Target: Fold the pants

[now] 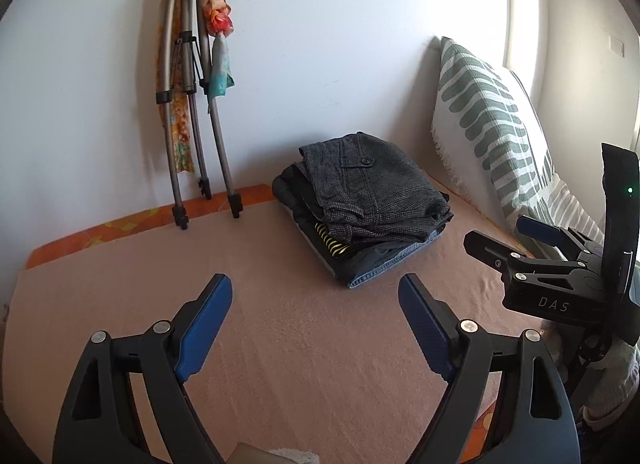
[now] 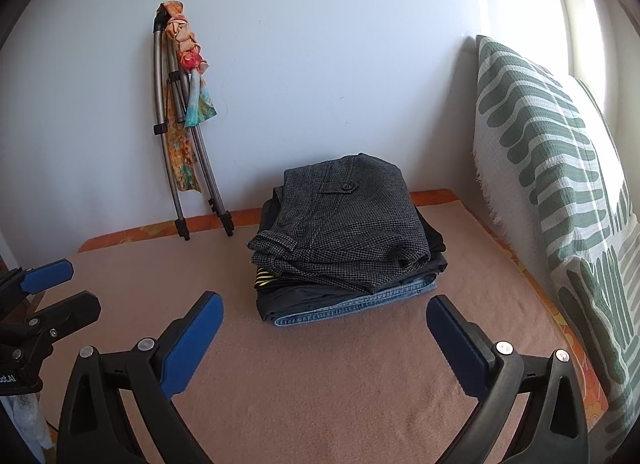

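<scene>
Folded grey checked pants lie on top of a stack of folded clothes, with blue jeans at the bottom, on a pink blanket. My left gripper is open and empty, short of the stack. My right gripper is open and empty, just in front of the stack. The right gripper also shows at the right edge of the left wrist view, and the left gripper shows at the left edge of the right wrist view.
A folded tripod draped with a colourful scarf leans on the white wall at the back left. A green-and-white patterned pillow stands along the right side. The bed's orange edge runs along the wall.
</scene>
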`<state>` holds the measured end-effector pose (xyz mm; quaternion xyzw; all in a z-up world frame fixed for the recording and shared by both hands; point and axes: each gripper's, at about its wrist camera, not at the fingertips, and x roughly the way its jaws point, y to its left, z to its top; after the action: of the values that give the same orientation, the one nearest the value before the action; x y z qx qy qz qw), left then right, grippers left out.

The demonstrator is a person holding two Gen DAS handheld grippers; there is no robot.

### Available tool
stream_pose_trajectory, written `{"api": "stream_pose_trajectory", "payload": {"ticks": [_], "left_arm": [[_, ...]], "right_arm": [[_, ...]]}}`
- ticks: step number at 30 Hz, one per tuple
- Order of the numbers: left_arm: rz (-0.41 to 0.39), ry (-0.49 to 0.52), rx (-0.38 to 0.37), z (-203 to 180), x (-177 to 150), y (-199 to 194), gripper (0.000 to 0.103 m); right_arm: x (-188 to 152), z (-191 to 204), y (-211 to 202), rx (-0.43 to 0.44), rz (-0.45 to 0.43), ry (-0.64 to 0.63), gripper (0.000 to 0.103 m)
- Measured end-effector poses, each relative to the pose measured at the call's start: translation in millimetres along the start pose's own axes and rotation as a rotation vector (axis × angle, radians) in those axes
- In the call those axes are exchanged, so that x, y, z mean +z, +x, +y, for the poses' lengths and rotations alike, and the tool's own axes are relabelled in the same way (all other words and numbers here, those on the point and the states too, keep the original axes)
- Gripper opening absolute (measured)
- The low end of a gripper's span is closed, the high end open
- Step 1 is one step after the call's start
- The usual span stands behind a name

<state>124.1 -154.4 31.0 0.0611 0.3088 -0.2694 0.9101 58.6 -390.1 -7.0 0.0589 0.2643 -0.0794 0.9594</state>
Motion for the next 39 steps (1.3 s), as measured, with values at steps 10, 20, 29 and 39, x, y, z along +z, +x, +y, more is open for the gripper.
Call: {"api": "stream_pose_trajectory", "payload": {"ticks": [10,20,29,39], "left_arm": [[0.0,-0.008,0.007,0.3,0.0,-2.9,0.085],[-0.013,0.005,0.005,-2.7,0.4,-6.0,0.085],[-0.031,0.022,0.005,-8.0,1.7,-9.8,0.085],[-0.032,0.026,0.003,-8.5,1.4,-10.3,0.085]], "right_arm": [[2.1,6.0,2.2,0.003,0.004,-0.006,0.103],[2.0,4.8,1.2,-0.009,-0.001,0.004,0.103],[1.4,4.5,0.7,-0.015,0.0,0.003,0.103],[0.9,5.6,0.7,-0.009,0.006,0.006,0.103]]}}
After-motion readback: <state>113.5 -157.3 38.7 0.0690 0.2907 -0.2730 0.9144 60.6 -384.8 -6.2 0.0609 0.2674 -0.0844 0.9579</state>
